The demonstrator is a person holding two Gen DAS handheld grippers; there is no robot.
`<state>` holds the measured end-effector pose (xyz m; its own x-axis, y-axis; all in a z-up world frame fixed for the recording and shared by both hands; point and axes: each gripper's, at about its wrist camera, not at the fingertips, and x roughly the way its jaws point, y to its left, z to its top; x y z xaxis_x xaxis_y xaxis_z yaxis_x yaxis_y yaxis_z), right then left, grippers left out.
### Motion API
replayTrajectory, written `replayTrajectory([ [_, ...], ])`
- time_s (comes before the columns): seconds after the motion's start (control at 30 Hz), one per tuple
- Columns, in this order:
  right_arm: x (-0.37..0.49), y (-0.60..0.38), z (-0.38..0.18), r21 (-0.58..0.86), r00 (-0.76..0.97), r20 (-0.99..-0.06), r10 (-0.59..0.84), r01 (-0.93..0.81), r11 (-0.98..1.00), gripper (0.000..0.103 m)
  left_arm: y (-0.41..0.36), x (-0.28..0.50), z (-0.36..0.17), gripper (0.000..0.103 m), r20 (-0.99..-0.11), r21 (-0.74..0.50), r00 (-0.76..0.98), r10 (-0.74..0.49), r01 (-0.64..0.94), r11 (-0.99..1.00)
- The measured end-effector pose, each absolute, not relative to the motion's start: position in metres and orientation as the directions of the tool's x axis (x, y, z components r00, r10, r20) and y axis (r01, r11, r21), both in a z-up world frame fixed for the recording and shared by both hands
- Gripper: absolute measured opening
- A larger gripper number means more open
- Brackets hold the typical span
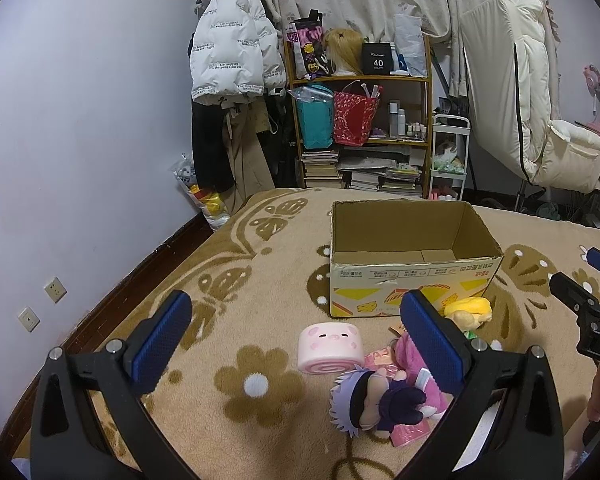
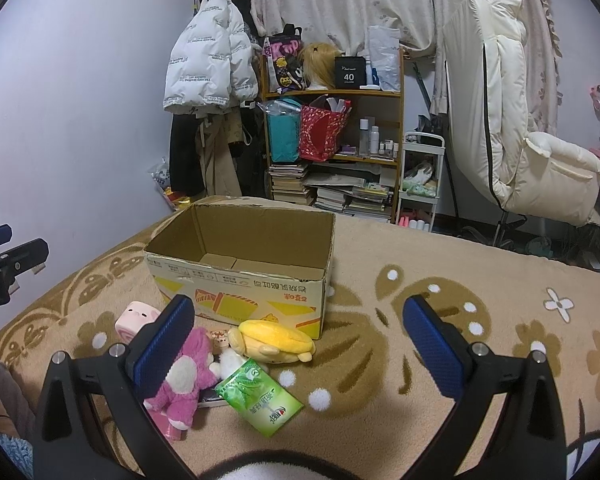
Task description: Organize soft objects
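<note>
An open, empty cardboard box stands on the beige flowered blanket; it also shows in the right wrist view. In front of it lie soft toys: a pink pig roll cushion, a grey-haired doll in dark clothes, a pink plush, a yellow plush and a green packet. My left gripper is open and empty above the pig cushion and doll. My right gripper is open and empty, over the yellow plush and the blanket right of it.
A wooden shelf with bags, bottles and book stacks stands behind the bed, beside hanging coats. A cream padded chair is at the right. A wall with sockets runs along the left.
</note>
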<state>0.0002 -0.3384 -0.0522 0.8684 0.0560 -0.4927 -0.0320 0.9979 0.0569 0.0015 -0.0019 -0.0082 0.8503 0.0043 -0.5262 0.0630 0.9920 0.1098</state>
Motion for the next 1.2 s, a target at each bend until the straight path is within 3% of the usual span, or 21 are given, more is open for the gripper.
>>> replayTrajectory([
  [0.77,0.000,-0.337,-0.052,0.049,0.866,-0.497,0.053,-0.033,0.998,0.103,-0.002,0.001,-0.010,0.103,-0.529,0.111,0.848,0.005,0.063,0.992],
  [1.2,0.006,-0.330,-0.060,0.060,0.849,-0.516,0.115,-0.099,0.993,0.103,0.001,0.007,-0.028,0.103,-0.616,0.092,0.787,0.001,0.071,0.993],
])
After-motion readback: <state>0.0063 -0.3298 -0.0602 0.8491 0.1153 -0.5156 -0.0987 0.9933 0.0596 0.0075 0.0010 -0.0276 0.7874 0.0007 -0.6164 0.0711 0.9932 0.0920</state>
